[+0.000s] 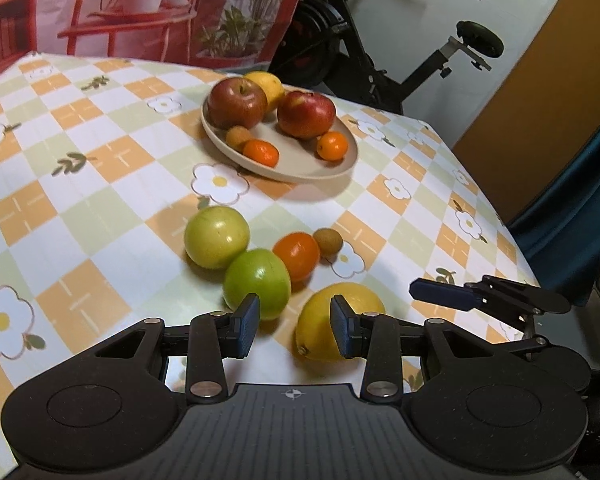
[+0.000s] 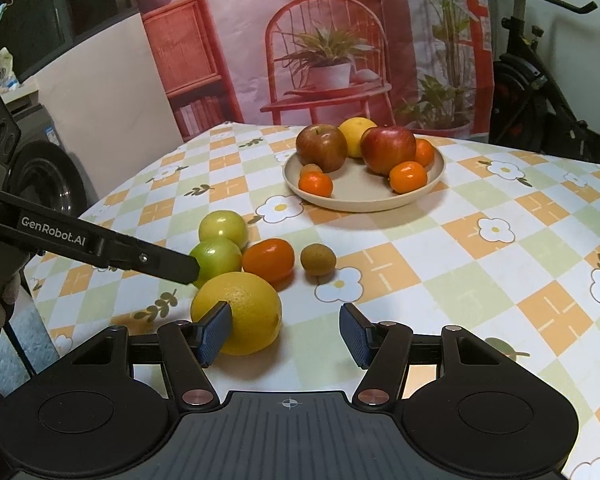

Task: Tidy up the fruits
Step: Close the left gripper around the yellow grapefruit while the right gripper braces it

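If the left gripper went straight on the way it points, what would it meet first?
Probably bare tablecloth first: the left gripper is open, and its line runs between the green apple and the lemon. Farther on stands the plate. Depth is unclear.

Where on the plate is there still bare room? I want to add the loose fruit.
The plate is bare in its front middle, between the two mandarins. Its back is crowded: two red apples and a yellow fruit. A small brown fruit fills the left.
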A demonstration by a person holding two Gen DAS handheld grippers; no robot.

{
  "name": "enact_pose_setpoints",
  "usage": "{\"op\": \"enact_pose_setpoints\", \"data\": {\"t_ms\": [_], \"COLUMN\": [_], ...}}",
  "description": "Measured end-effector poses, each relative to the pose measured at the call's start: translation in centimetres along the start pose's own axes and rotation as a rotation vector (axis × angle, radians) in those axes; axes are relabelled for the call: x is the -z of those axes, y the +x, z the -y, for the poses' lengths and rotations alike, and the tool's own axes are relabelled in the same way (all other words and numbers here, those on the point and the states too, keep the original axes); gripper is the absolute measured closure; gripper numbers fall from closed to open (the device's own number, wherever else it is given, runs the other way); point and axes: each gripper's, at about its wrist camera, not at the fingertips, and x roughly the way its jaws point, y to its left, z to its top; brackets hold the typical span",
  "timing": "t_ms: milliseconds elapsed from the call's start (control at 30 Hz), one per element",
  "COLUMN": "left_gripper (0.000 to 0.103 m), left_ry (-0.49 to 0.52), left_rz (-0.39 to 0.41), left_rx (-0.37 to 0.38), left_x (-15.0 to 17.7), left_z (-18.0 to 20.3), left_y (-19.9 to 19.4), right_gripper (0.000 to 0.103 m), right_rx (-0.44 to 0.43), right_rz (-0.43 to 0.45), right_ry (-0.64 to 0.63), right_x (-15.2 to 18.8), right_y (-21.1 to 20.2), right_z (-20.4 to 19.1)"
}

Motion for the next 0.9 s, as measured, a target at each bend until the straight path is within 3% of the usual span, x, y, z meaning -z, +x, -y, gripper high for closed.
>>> {"op": "enact_pose_setpoints", "data": {"t_ms": [433,900], "left_gripper": [0.063,0.061], "left_ry": [-0.043,-0.046], "left_rz": [-0.025,-0.064], "left_rx": [0.052,0.153], "left_x": [0.1,-0.5], "left_z": [-0.3,0.6], "left_y": [0.9,2.6], "right_gripper": [0.048,0.048], "right_rx": [-0.005,-0.032], "right_rz": [-0.009,-0.087], "right_ry": [-0.005,-0.146], "right_x": [0.0,0.3], "right_y": [-0.1,0.9], "right_z": [-0.1,-1.2]}}
